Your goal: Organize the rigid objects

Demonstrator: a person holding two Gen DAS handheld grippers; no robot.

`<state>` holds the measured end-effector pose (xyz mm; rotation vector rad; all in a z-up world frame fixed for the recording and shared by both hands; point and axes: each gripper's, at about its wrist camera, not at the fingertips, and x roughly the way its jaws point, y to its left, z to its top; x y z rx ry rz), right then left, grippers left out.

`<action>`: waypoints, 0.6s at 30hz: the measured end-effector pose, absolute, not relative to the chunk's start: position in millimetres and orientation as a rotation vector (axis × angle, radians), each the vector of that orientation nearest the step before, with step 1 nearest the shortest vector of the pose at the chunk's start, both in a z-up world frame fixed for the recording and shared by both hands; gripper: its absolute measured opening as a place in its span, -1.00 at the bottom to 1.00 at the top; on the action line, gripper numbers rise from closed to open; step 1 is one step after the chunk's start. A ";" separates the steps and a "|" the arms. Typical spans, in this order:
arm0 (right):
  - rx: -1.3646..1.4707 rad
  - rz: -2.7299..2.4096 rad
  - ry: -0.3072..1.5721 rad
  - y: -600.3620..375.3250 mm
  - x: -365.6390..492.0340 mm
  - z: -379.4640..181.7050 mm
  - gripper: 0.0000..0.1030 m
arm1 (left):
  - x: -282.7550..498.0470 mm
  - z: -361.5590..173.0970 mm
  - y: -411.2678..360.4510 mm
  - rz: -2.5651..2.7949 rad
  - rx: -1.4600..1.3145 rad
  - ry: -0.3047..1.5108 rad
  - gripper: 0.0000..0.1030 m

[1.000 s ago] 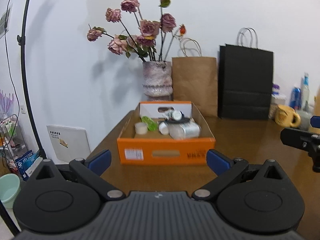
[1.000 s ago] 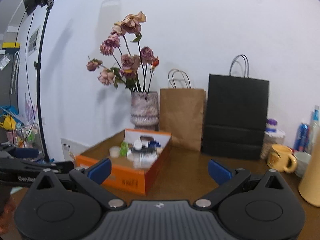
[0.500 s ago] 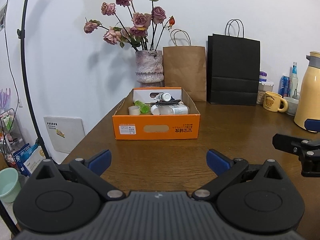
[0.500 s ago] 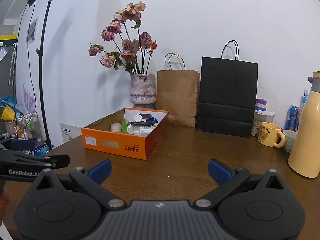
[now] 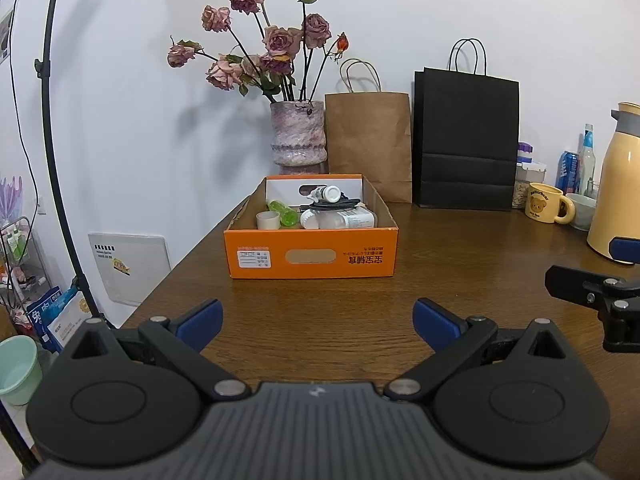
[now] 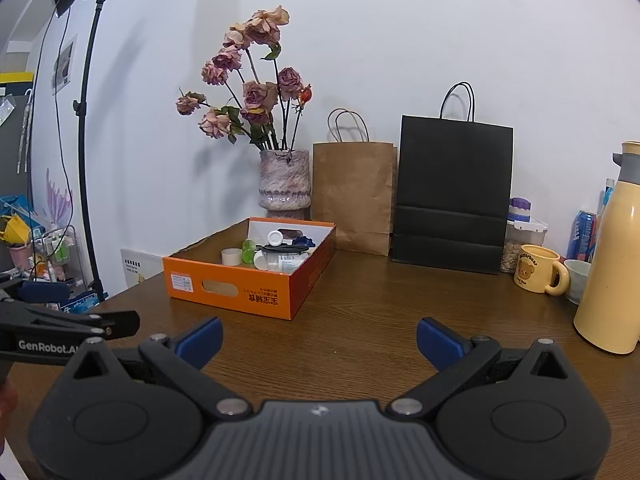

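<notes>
An orange cardboard box stands on the wooden table near its left edge; it also shows in the right wrist view. Inside lie white bottles, a white cap, a green item and a black cord. My left gripper is open and empty, well short of the box. My right gripper is open and empty, to the right of the box and nearer than it.
A vase of dried roses, a brown paper bag and a black paper bag stand behind the box. A yellow mug, a cream thermos and bottles are at the right. The table edge drops off at the left.
Both grippers have pulled back from the box and dropped lower, so the box looks smaller and farther. Both stay open and empty.
</notes>
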<state>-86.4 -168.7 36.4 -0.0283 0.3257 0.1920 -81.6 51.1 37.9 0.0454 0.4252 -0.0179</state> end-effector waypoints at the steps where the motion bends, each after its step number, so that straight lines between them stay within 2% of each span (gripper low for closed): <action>1: -0.028 0.192 0.325 -168.8 -86.4 36.4 1.00 | -81.6 37.8 51.0 -0.017 0.045 0.425 1.00; 18: -0.027 0.197 0.322 -169.8 -86.4 35.8 1.00 | -79.9 38.1 49.6 -0.021 0.045 0.429 1.00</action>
